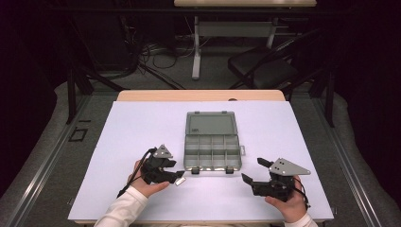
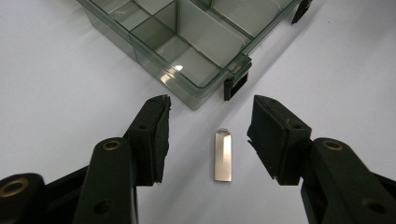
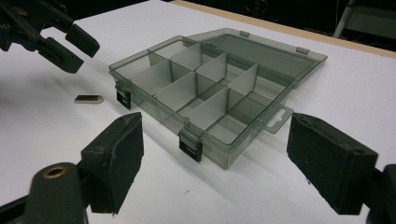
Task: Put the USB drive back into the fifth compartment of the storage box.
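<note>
— So, what is the left gripper (image 2: 208,135) after?

— That small metal USB stick (image 2: 222,156). It lies flat on the white table (image 1: 137,127), just near of the compartment box (image 1: 212,150), close to its near left corner and the black latch (image 2: 235,86) there. In the left gripper view it sits between the two pads, nearer the right-hand one, with bare table on both sides. Nothing presses on it yet, so the jaws stand part-way open around it.

— And the right gripper (image 1: 256,171)?

— Spread wide, holding nothing, off to the right of the box. From the right gripper view the box has its lid laid back flat on the far side and all its compartments look bare.

— How would the stick handle, you think?

— Light and stiff, I'd judge, with a polished shell that looks slippery. It is thin and lies flush on the table, so the pads have little height to bite on. It won't crush, but it could skate or flip if only one pad meets it first.

— Where to take hold, then?

— Across its narrow width, on the two long edges near the middle, pads low to the table. The stick runs roughly along the gripper's line of sight, so closing straight in should meet those edges.
</note>
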A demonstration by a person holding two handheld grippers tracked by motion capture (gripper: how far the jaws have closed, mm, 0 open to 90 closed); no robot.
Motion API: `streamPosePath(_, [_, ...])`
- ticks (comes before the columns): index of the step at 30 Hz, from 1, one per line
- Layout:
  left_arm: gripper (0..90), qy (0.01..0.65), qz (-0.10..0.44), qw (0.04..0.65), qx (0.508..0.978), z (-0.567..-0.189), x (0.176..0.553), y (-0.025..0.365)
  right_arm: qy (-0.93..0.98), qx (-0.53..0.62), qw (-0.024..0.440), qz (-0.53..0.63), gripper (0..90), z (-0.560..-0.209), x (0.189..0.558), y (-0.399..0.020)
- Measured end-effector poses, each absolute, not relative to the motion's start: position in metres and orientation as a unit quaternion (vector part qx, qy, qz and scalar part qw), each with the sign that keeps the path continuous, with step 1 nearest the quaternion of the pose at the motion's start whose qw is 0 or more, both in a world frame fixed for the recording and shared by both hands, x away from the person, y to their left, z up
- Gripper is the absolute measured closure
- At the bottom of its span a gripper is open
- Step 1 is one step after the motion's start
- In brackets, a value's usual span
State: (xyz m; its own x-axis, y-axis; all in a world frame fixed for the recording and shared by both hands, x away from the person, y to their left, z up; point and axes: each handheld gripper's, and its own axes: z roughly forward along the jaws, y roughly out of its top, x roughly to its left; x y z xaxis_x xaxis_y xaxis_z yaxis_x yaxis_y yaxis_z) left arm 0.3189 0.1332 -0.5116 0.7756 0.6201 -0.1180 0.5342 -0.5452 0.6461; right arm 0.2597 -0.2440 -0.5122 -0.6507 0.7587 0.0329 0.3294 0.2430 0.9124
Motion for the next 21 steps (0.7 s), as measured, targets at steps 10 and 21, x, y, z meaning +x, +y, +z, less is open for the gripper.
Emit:
streamPosePath(10, [51.5,0.331,0.060,0.340,0.878,-0.516,0.319,0.130,0.761,0.357,0.213,0.498,18.8,-0.512,0.260,-0.244])
streamPosePath(21, [52.3,0.336,0.053,0.317,0.885,-0.525,0.320,0.124,0.763,0.355,0.212,0.496,19.0,-0.513,0.260,-0.243])
